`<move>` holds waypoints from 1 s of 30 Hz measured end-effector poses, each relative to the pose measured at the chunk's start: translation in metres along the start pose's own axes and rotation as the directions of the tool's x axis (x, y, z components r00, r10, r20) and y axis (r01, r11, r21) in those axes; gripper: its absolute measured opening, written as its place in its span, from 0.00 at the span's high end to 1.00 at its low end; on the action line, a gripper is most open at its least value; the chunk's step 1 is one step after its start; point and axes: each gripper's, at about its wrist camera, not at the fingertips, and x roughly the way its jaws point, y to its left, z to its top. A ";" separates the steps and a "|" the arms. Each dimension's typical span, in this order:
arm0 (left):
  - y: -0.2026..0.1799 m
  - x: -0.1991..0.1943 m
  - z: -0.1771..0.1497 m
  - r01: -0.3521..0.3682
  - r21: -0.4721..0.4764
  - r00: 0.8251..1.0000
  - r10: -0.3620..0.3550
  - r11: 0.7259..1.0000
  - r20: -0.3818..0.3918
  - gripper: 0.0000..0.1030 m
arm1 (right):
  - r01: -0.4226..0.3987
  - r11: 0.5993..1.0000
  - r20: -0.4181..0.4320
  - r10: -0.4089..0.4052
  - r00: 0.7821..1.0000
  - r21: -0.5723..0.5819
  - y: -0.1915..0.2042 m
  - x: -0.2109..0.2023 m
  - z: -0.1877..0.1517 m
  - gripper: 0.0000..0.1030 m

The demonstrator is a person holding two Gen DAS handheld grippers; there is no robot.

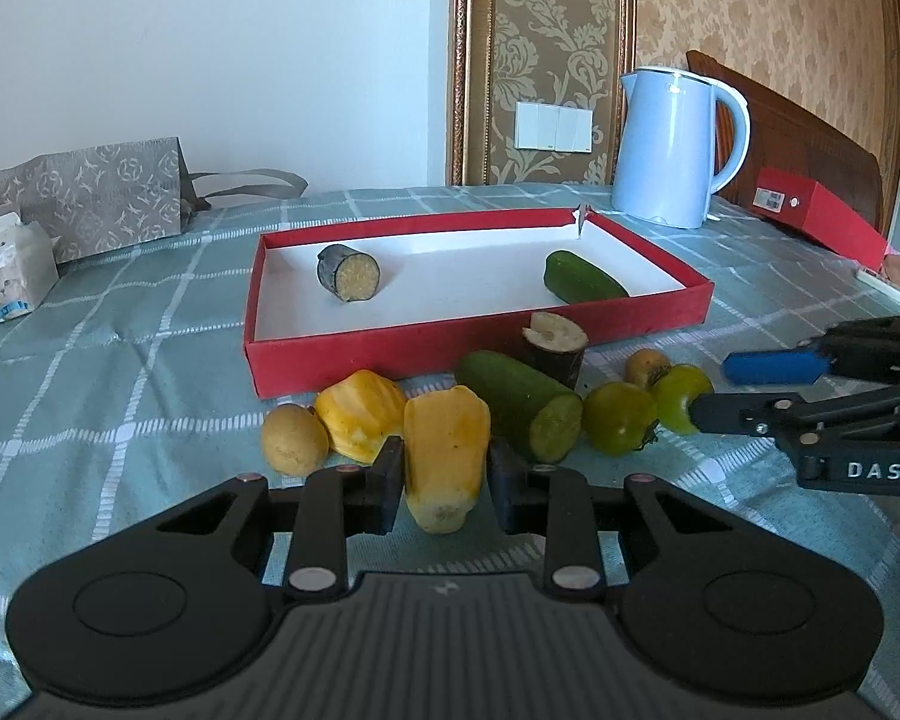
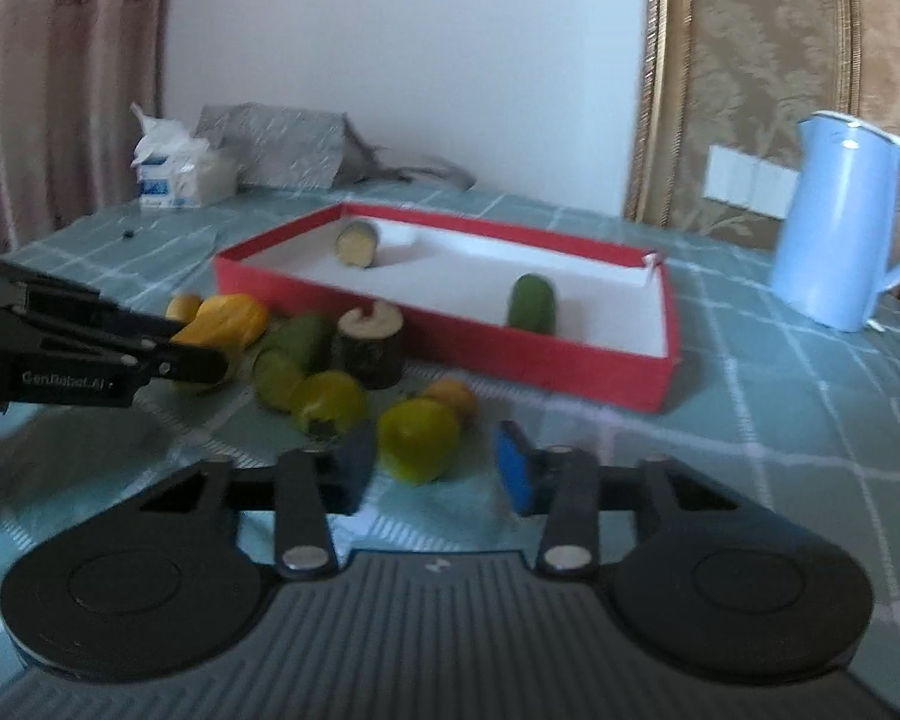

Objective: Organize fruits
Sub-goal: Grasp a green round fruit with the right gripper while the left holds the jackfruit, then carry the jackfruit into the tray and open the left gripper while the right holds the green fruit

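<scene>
A red tray (image 1: 390, 354) holds a dark cut piece with a yellow face (image 1: 348, 272) and a green cucumber half (image 1: 582, 278). In front of it lie a potato (image 1: 293, 439), two yellow ridged fruits (image 1: 361, 414), a cut cucumber (image 1: 519, 403), a brown stump piece (image 1: 555, 348) and two green tomatoes (image 1: 619, 417). My left gripper (image 1: 444, 480) is open around the near yellow fruit (image 1: 445, 450), fingers on each side with gaps. My right gripper (image 2: 438, 468) is open around a green tomato (image 2: 417, 435), not touching; it also shows in the left wrist view (image 1: 714, 387).
A light blue kettle (image 1: 672, 144) stands behind the tray at right, next to a red box (image 1: 816, 213). A patterned paper bag (image 1: 90, 198) and a tissue pack (image 1: 6, 273) sit at the far left. A checked green cloth (image 1: 120, 396) covers the table.
</scene>
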 end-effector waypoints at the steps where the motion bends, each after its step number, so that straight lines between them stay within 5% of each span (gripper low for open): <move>1: 0.000 0.000 0.000 0.001 -0.001 1.000 -0.001 1.000 0.000 0.72 | -0.009 1.000 0.001 0.009 1.000 0.003 0.000 0.000 0.001 0.65; 17: -0.001 0.001 0.000 0.015 -0.003 1.000 -0.015 1.000 -0.010 0.72 | -0.029 0.999 -0.064 0.032 0.997 0.039 0.000 0.023 0.007 0.69; 30: 0.003 0.001 0.001 -0.009 -0.040 1.000 0.008 0.999 -0.012 0.72 | -0.017 0.972 0.053 0.004 0.999 0.234 -0.036 0.005 0.009 0.69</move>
